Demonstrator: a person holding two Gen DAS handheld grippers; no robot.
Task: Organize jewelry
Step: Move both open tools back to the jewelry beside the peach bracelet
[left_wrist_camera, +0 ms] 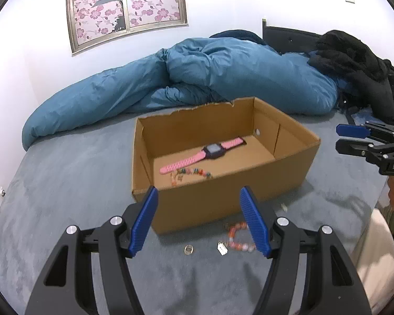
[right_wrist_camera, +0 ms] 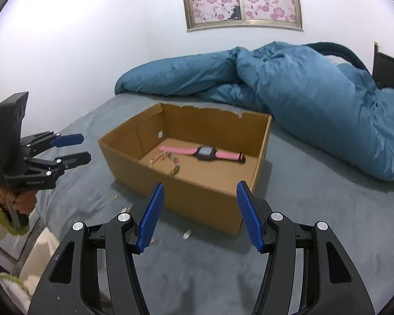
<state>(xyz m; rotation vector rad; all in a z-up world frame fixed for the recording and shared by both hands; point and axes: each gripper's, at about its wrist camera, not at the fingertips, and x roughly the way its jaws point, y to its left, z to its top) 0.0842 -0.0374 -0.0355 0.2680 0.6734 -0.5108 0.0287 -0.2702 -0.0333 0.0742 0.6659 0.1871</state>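
Blue-padded left gripper (left_wrist_camera: pixel 199 220) and right gripper (right_wrist_camera: pixel 199 216) hover spread and empty over a grey bed (left_wrist_camera: pixel 65 183). Beyond sit a blue duvet (left_wrist_camera: pixel 197 73) and a cardboard box (left_wrist_camera: pixel 223 197) holding a pink watch (left_wrist_camera: pixel 205 152). Outside it lie a beaded bracelet (left_wrist_camera: pixel 236 239) and a small ring (left_wrist_camera: pixel 188 249); the soft cover could let the ring slip from a pinch.
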